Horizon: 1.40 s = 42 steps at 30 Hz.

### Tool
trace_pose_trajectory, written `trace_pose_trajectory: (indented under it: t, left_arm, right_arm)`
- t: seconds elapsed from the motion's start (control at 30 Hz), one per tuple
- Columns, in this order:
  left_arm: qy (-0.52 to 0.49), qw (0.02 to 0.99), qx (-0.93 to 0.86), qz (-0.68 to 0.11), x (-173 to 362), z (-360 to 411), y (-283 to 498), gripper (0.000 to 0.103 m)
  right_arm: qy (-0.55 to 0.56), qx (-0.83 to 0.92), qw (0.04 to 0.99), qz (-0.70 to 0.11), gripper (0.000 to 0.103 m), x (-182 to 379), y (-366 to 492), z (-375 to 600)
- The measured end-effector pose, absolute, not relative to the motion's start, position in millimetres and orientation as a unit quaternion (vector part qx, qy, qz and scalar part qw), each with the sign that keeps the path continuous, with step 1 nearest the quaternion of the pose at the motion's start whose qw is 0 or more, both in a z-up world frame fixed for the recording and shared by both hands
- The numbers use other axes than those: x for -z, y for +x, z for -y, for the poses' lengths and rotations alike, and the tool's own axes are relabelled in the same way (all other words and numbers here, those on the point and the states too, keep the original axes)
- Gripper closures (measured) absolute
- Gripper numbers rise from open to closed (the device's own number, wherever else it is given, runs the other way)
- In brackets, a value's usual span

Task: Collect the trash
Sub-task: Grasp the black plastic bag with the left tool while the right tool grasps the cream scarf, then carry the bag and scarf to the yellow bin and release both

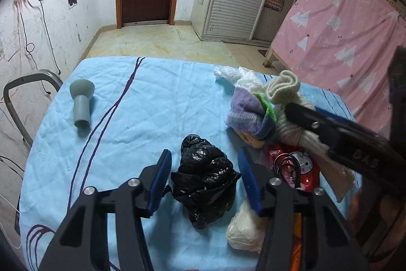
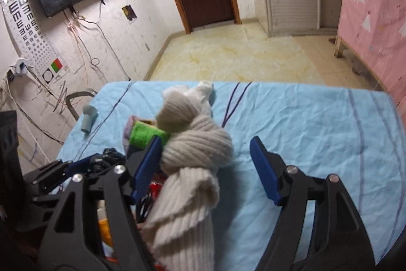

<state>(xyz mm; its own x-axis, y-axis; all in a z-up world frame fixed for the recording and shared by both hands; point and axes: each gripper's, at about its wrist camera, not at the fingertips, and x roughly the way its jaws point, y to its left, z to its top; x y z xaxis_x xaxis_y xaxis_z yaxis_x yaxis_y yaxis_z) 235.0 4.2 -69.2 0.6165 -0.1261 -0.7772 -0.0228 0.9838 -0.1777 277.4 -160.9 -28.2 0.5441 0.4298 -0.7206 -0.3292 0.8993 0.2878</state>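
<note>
A crumpled black plastic bag (image 1: 205, 180) lies on the light blue tablecloth (image 1: 142, 103). My left gripper (image 1: 204, 172) is open with its blue pads on either side of the bag, not closed on it. A knotted cream knit sock (image 2: 192, 159) lies between the fingers of my open right gripper (image 2: 205, 159), close to the left pad. The same sock (image 1: 284, 88) and the right gripper's arm (image 1: 337, 139) show in the left wrist view. A crumpled white plastic bag (image 1: 233, 75) lies at the table's far side.
A purple-and-green knit sock (image 1: 250, 116) lies by the cream one. A red cartoon-print bag (image 1: 294, 166) with black cable, a white wad (image 1: 243, 230) and a grey-green funnel-shaped piece (image 1: 81, 103) are on the table. A chair (image 1: 17, 93) stands left, a pink-draped frame (image 1: 337, 24) right.
</note>
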Motion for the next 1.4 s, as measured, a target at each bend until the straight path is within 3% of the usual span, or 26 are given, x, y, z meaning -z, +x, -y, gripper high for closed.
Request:
trace_pose_trajectory:
  t: [0.1,0.13,0.23,0.77,1.4]
  left_arm:
    - [-0.089,0.895,0.033,-0.435,70.7,-4.8,235.0,0.071]
    - [-0.09,0.896,0.035,-0.434,70.5,-4.5,234.5,0.073]
    - [-0.089,0.9,0.039,-0.425,68.1,-3.8,230.5,0.075]
    - [-0.088,0.929,0.051,-0.355,-0.9,16.7,189.9,0.075]
    - [0.001,0.931,0.167,-0.325,-40.1,174.3,160.7,0.075]
  right_arm:
    - [0.061,-0.226,0.871,-0.433,0.036,32.4,280.5,157.2]
    - [0.061,-0.238,0.865,-0.436,0.047,34.5,280.9,154.8]
    - [0.059,-0.242,0.866,-0.433,0.049,33.0,278.7,155.9]
    - [0.137,-0.22,0.904,-0.341,0.048,-23.9,230.6,241.3]
    - [0.207,-0.118,0.939,-0.248,0.048,-51.0,150.5,405.3]
